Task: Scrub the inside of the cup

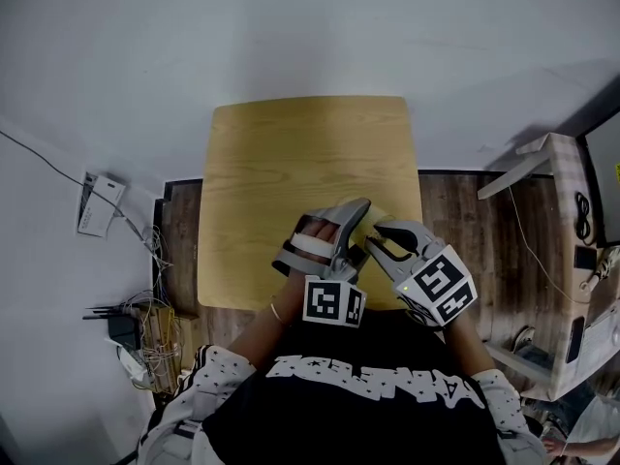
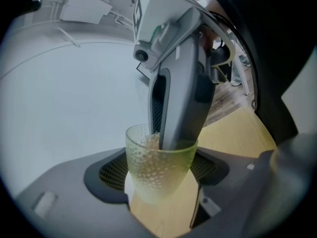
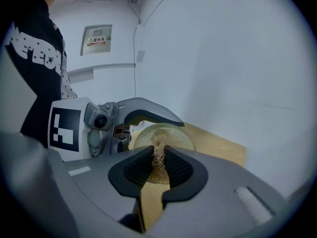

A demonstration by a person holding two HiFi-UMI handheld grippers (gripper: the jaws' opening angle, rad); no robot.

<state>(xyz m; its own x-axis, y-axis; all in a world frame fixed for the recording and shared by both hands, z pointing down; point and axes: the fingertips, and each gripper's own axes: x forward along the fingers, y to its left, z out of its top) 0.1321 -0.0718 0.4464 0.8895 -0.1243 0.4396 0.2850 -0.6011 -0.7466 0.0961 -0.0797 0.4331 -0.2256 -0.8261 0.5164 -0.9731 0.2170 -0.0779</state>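
A pale green, dimpled translucent cup (image 2: 157, 168) sits clamped between the jaws of my left gripper (image 2: 161, 185), mouth tilted up toward the right gripper. My right gripper (image 3: 158, 168) is shut on a tuft of tan fibrous scrubber (image 3: 159, 157), and its closed fingers (image 2: 181, 103) reach down into the cup. From the right gripper view the cup's round mouth (image 3: 166, 137) lies straight ahead, with the scrubber at its rim. In the head view both grippers meet over the table's near edge: left gripper (image 1: 351, 223), right gripper (image 1: 384, 236), cup (image 1: 378, 214) between them.
The small wooden table (image 1: 310, 153) stands against a white wall. Cables and a router (image 1: 131, 332) lie on the floor at left. A wooden rack (image 1: 567, 260) stands at right. A person's black patterned top (image 1: 358, 395) fills the bottom.
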